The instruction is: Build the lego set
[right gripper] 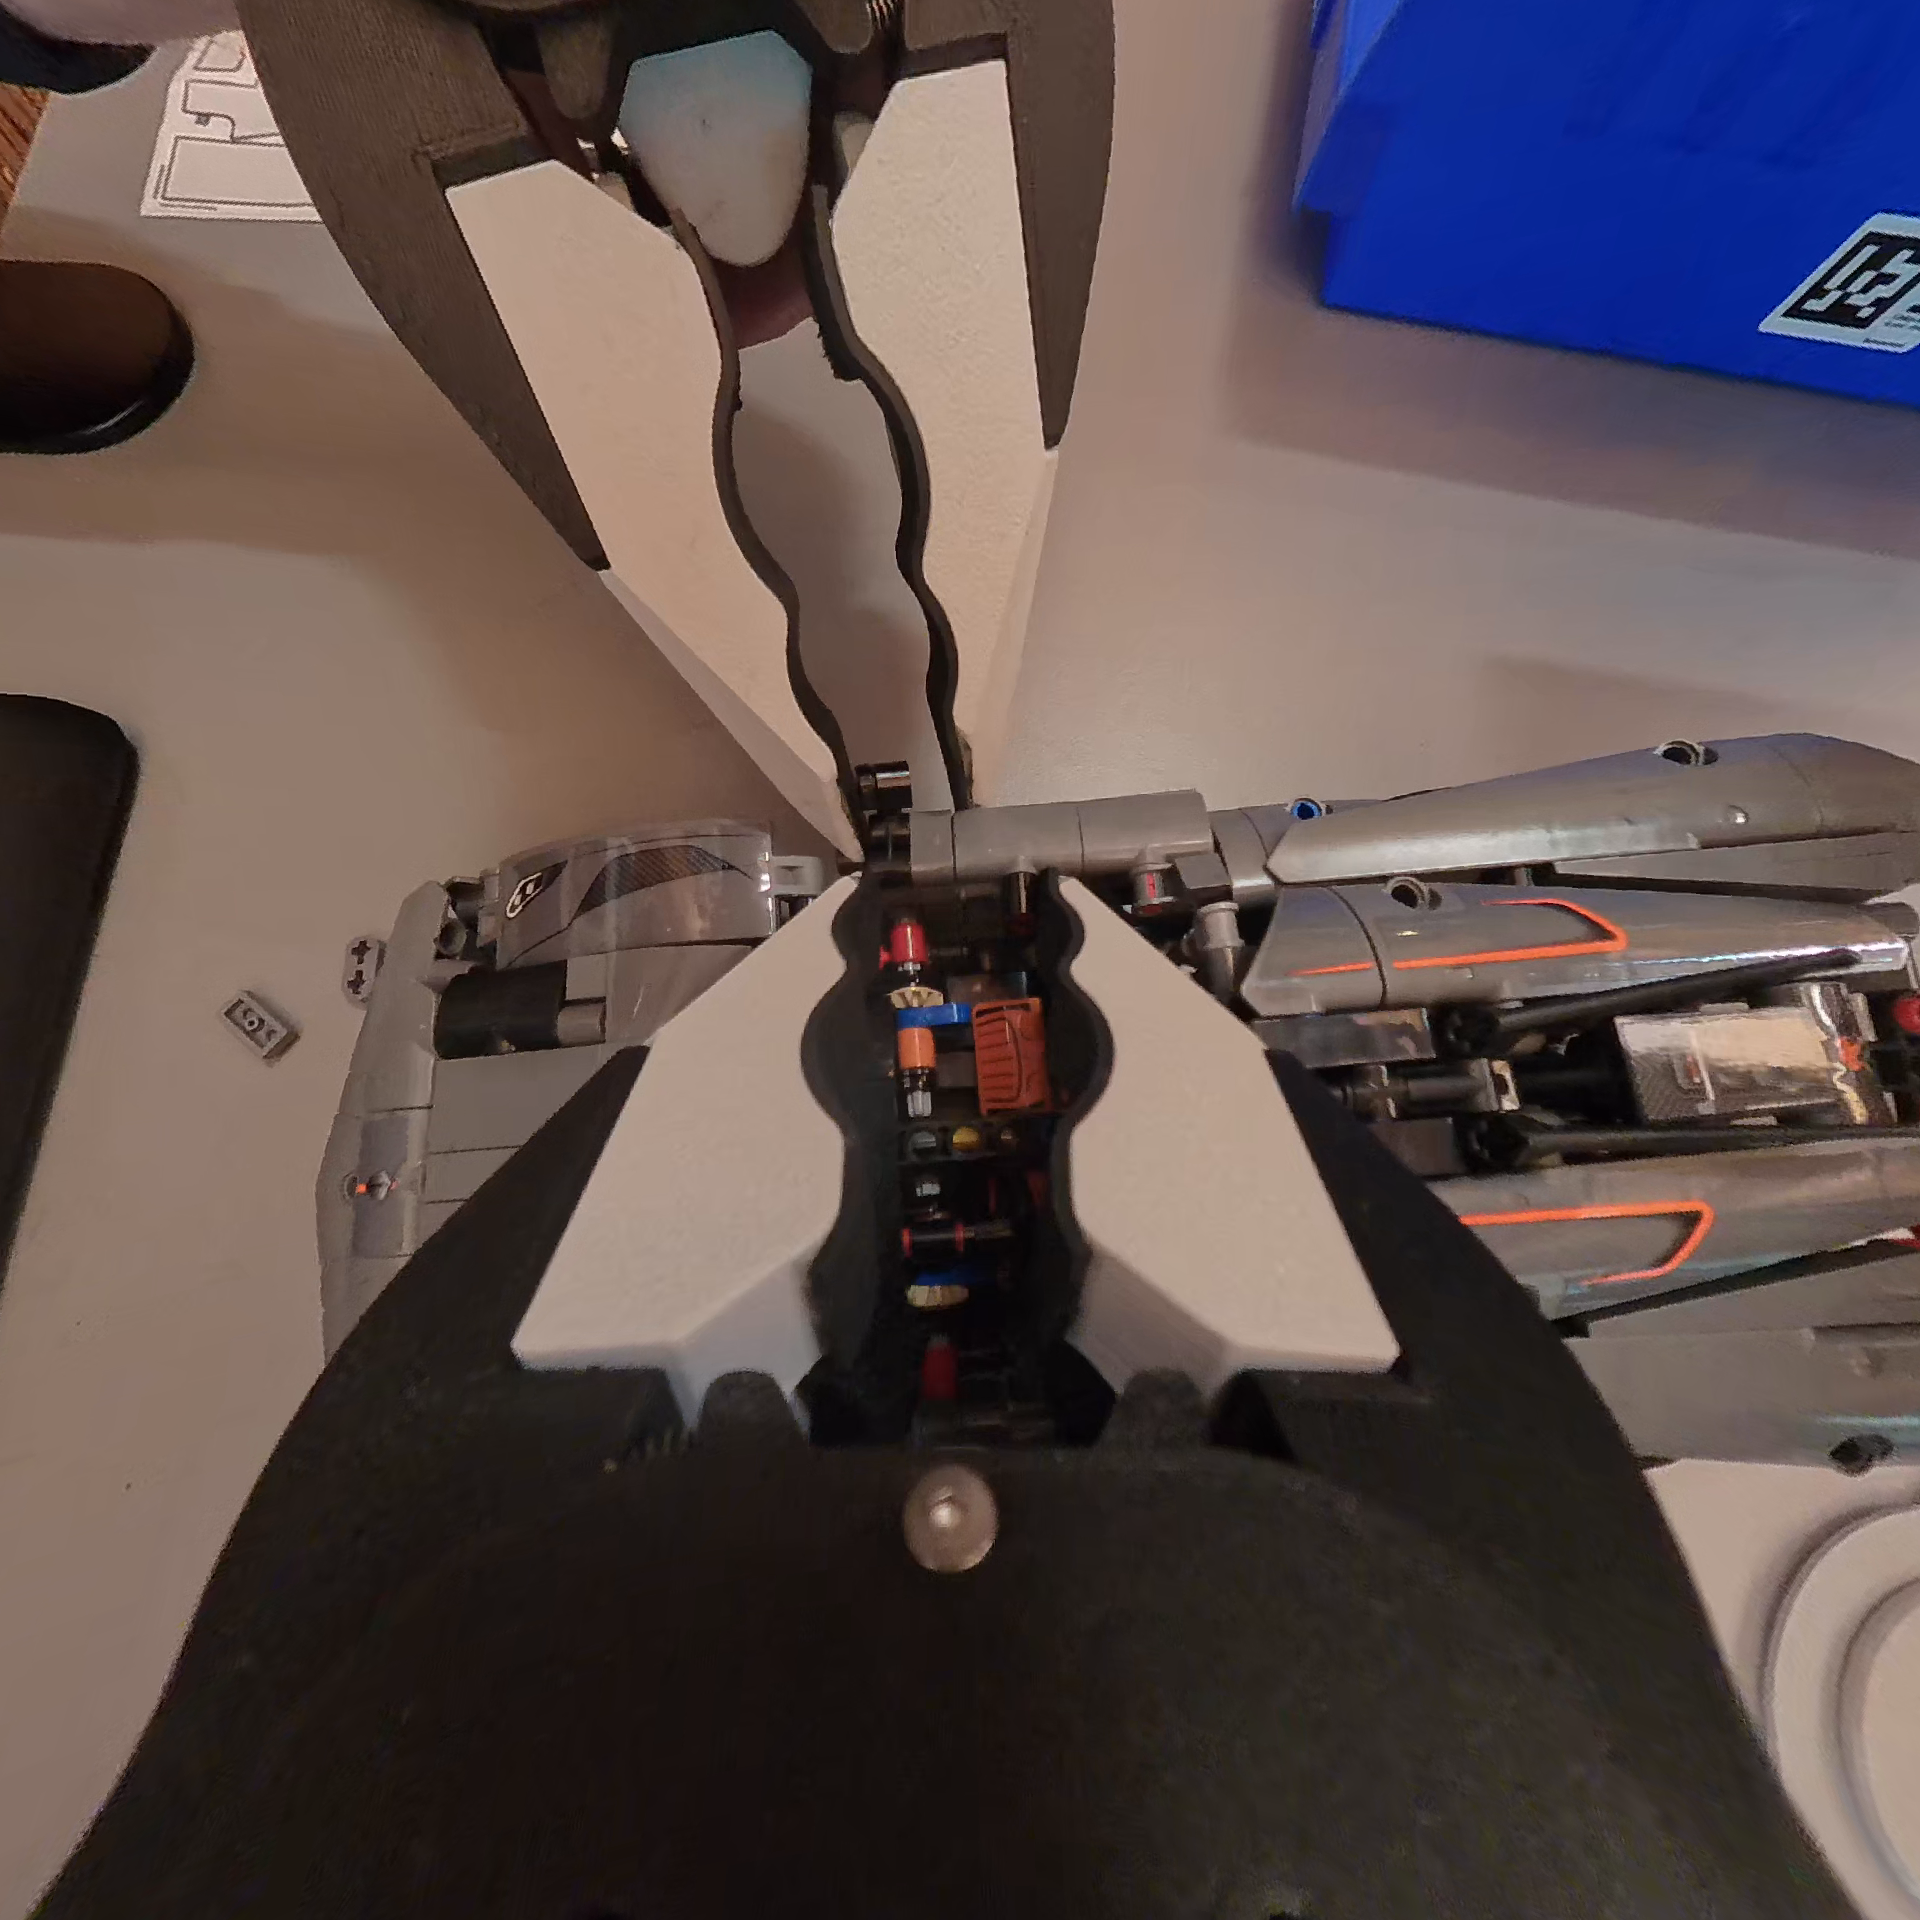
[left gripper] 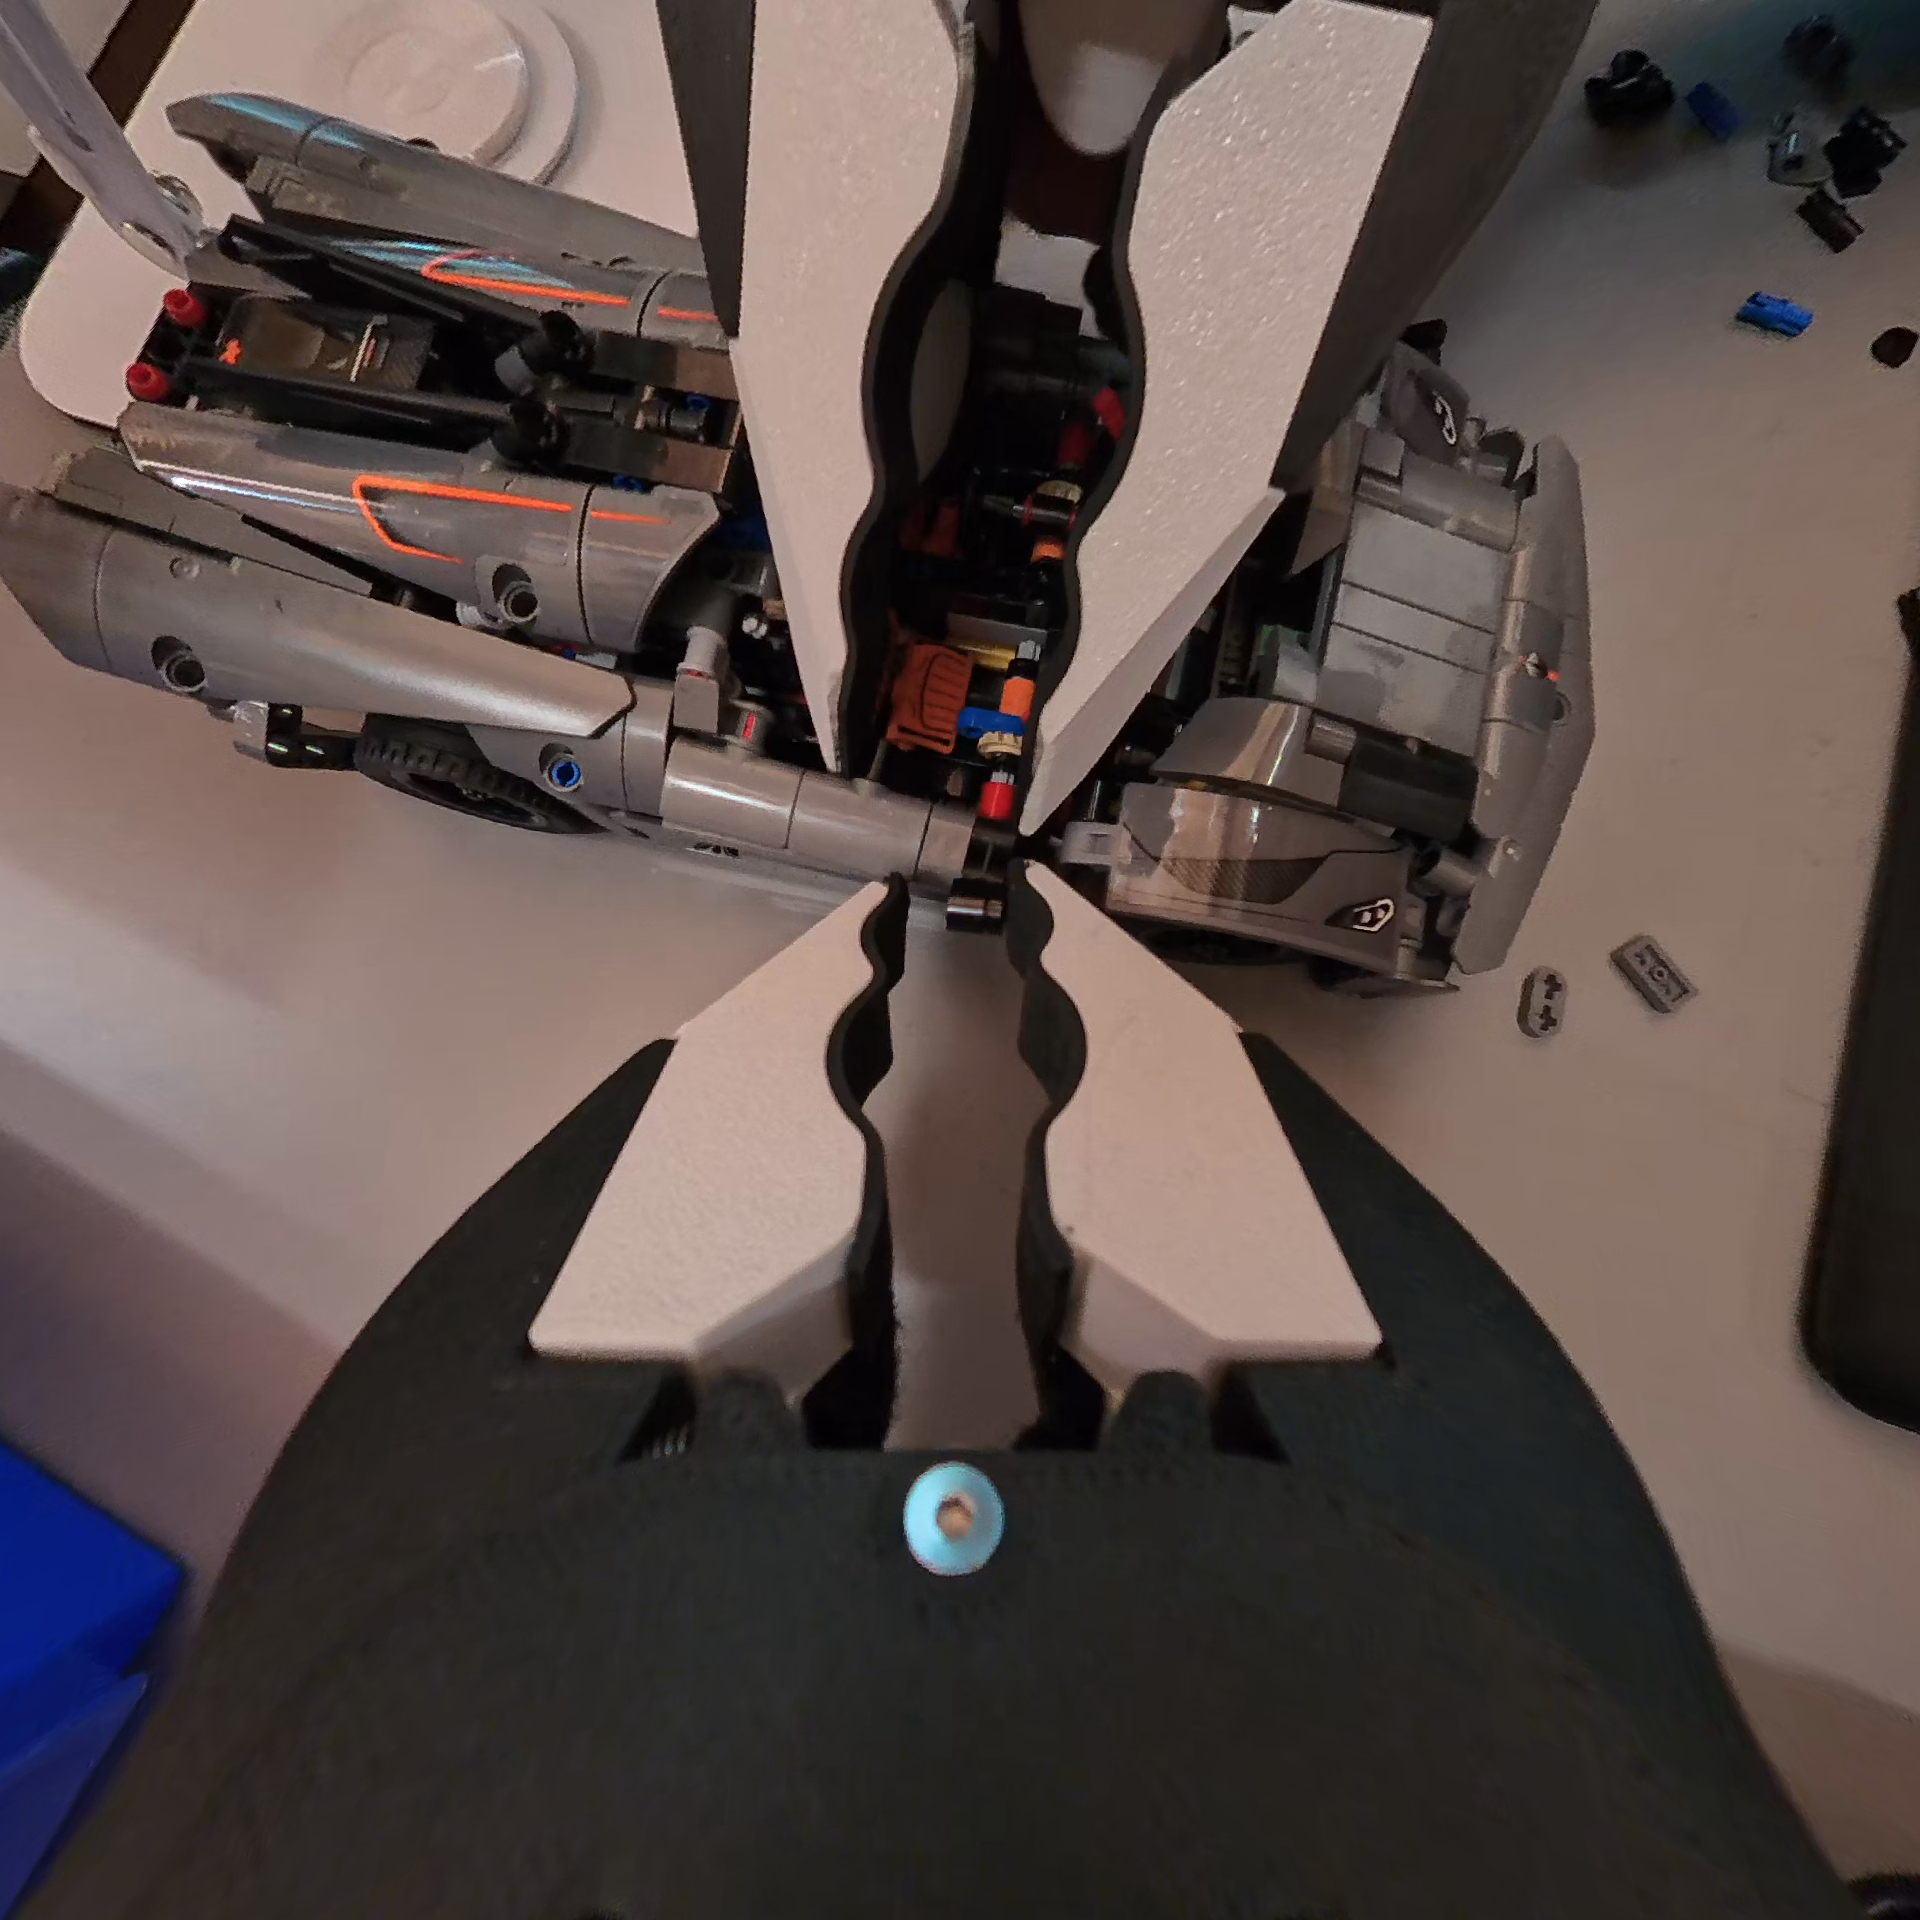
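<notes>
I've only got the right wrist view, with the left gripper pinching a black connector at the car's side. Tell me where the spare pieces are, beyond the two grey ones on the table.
Observer: A scatter of black and blue pieces lies on the table past the right gripper, in the left wrist view's top right corner.
Operator: Check that the car has wheels on.
Observer: One black tyre shows under the car's grey side panel; I see no others.
</notes>
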